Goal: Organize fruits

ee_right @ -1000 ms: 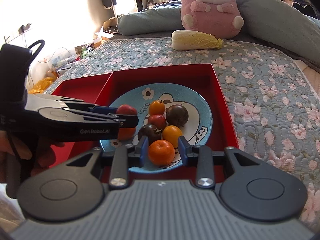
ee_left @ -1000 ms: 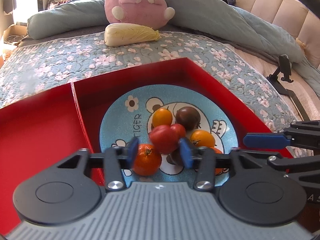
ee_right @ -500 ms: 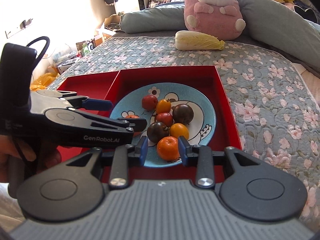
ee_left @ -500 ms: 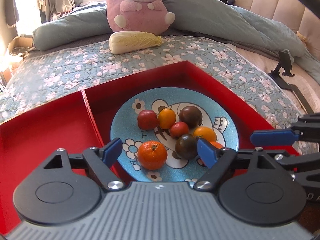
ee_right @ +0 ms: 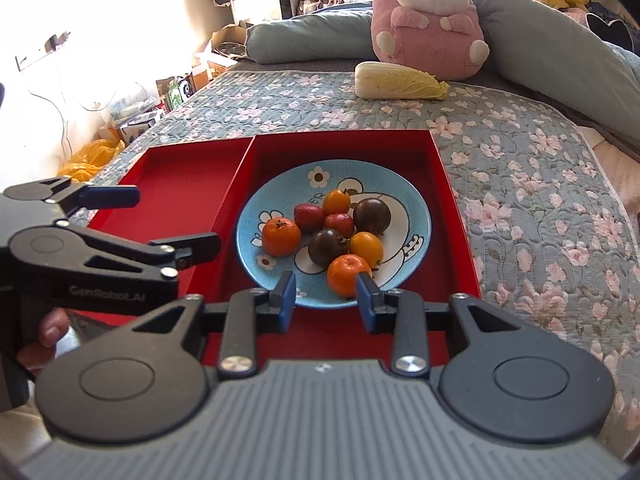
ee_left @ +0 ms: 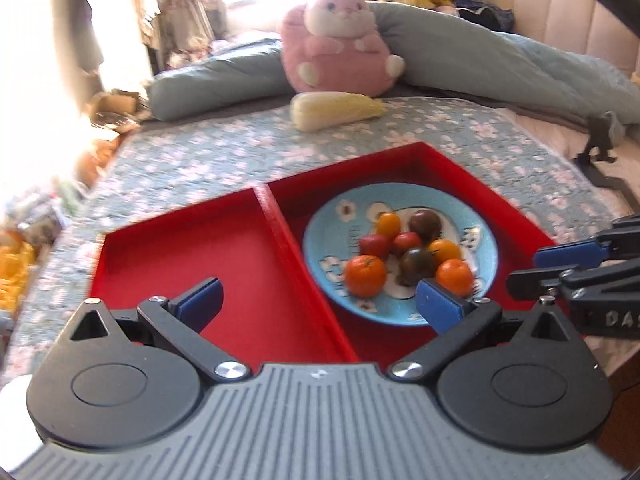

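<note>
The left gripper [ee_left: 318, 300] hangs with jaws spread wide and empty over the red tray [ee_right: 176, 184], which lies on the bed's flowered quilt [ee_right: 520, 168] near its front edge. The tray's left compartment holds nothing. In the right compartment sits the blue plate [ee_right: 412, 208] bearing two oranges [ee_right: 281, 237] and small tomatoes [ee_right: 371, 216]. The right gripper [ee_right: 326, 300] has jaws parted, empty, one finger overlapping the nearest orange [ee_right: 346, 274].

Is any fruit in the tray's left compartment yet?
No: the left compartment shows only bare red floor, and all the fruit sits on the blue plate in the other compartment.
</note>
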